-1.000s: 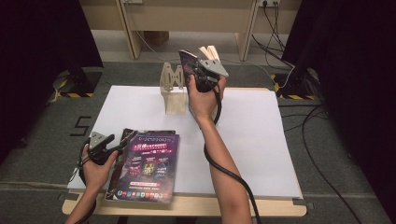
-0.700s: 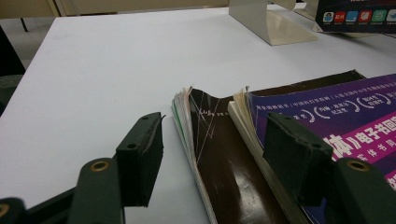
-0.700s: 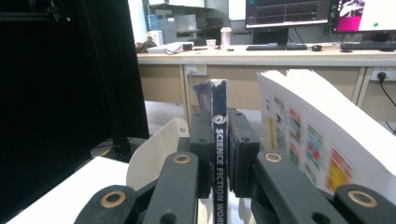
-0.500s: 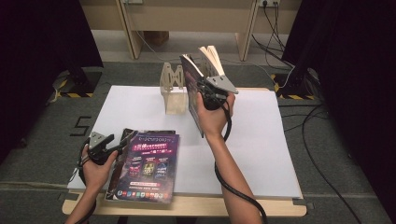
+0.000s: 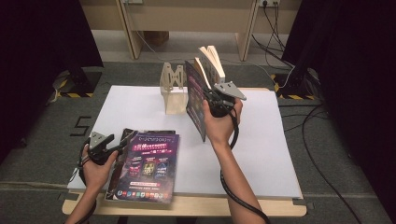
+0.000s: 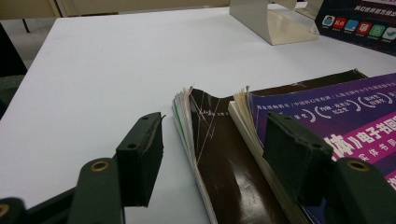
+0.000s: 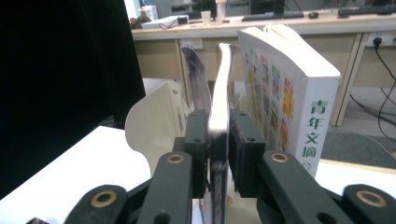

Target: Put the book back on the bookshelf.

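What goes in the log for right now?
right gripper: jaws just opening, purple book between, upright by bookend | left gripper: open at book stack

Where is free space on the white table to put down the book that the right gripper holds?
Free: the wide white patch right of the right gripper, to the table edge, and the strip between the bookend and the stacked books. Crowded: front-left corner, around the left gripper.
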### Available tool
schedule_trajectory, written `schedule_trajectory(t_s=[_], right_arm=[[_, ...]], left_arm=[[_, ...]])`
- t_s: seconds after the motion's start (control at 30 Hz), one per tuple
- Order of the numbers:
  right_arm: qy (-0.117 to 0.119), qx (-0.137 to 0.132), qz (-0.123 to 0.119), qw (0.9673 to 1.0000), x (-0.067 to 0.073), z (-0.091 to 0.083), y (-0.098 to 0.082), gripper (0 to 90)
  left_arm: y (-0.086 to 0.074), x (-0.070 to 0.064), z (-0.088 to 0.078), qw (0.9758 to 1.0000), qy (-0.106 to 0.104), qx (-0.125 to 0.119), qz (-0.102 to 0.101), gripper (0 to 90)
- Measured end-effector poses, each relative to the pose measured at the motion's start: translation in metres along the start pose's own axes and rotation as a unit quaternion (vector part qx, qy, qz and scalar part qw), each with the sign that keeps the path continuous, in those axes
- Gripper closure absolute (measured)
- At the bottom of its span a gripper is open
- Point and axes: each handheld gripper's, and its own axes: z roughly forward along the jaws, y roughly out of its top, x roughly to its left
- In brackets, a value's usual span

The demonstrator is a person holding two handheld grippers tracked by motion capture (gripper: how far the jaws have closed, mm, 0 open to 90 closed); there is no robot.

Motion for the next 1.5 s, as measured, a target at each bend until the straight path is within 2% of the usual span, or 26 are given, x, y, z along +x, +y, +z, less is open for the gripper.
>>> schedule_trajectory(t_s=[0.43,0.53,0.63,0.83,0.9,1.2,1.5], right_arm=[[-0.005,0.025,0.006,0.9997,-0.002,0.012,0.006,73.0],[-0.014,0.028,-0.006,0.9995,0.000,0.016,0.007,74.9],[-0.014,0.029,-0.003,0.9995,0.000,0.018,0.007,75.8],[-0.027,0.044,-0.008,0.9987,0.001,0.018,0.010,84.1],[-0.020,0.047,-0.002,0.9987,0.000,0.018,0.011,84.3],[-0.007,0.027,0.008,0.9996,0.001,0.018,0.006,84.8],[-0.007,-0.001,-0.002,1.0000,0.006,0.020,0.014,84.8]], left_arm=[[0.000,0.000,0.000,1.0000,0.000,0.001,0.001,37.2],[0.000,0.000,0.000,1.0000,0.000,0.000,0.000,37.2],[0.000,0.000,0.000,1.0000,-0.001,0.001,0.001,37.2],[0.000,0.000,0.000,1.0000,0.000,0.002,0.002,37.3],[0.000,-0.001,0.000,1.0000,0.000,0.002,0.004,37.3],[0.000,0.000,0.000,1.0000,-0.001,0.002,0.003,37.3],[0.000,0.000,0.000,1.0000,-0.001,0.001,0.002,37.3]])
